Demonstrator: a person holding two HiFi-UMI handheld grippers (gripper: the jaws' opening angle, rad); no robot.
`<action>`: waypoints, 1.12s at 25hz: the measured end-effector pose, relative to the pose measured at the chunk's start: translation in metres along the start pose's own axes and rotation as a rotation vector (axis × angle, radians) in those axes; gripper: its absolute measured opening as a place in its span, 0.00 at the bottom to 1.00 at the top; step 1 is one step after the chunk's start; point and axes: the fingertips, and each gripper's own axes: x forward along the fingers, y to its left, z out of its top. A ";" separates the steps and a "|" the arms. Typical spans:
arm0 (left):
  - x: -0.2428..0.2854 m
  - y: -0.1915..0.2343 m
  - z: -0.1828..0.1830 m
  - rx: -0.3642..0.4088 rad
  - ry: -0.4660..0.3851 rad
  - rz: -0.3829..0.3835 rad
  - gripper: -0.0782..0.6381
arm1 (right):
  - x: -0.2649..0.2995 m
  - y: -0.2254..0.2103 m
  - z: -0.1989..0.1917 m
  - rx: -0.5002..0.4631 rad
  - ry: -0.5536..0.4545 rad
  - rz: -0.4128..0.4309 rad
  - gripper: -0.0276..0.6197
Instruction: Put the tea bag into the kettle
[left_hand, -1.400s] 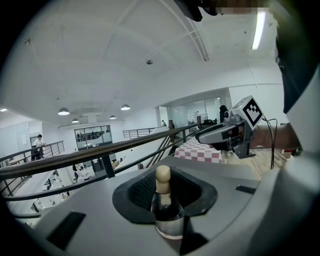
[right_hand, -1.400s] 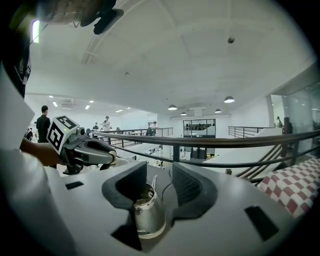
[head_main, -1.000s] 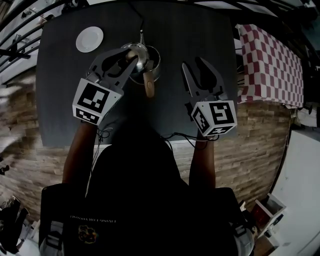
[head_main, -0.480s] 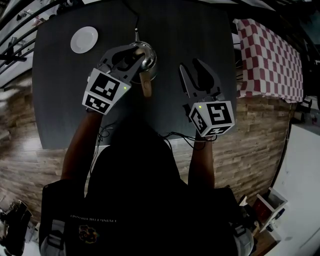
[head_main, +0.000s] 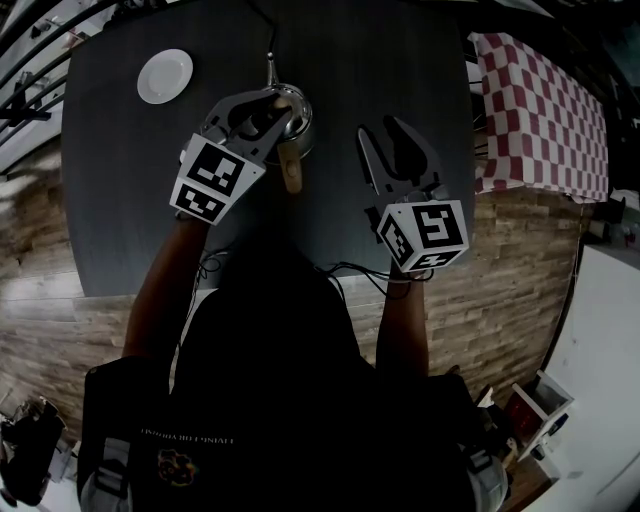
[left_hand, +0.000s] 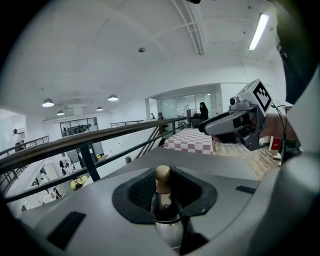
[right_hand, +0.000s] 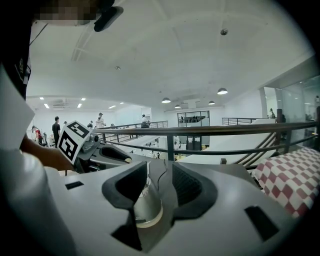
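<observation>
One kettle (head_main: 298, 118) mid table (head_main: 130, 210), plate (head_main: 165, 76) near corner

The head view sits above the person and faces steeply down on the dark worktop (head_main: 400, 60). It takes in the left hand-held gripper (head_main: 262, 112) and the right hand-held gripper (head_main: 383, 130) from well off. Each gripper view rides low behind its own jaws and looks almost level across the worktop to the railing. In the left one the kettle lid (left_hand: 165, 200) is very near the lens. All three views share the checked cloth (head_main: 540, 110) (at the right edge in each).
</observation>
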 end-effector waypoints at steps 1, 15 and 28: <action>0.000 0.000 -0.001 0.000 0.001 -0.001 0.24 | 0.001 0.001 0.000 0.000 0.001 0.001 0.30; 0.005 -0.002 -0.006 0.007 0.013 0.009 0.28 | 0.001 0.003 0.002 0.001 0.001 0.008 0.30; -0.071 -0.002 0.012 -0.019 -0.073 0.079 0.38 | -0.019 0.036 0.022 0.021 -0.055 0.076 0.30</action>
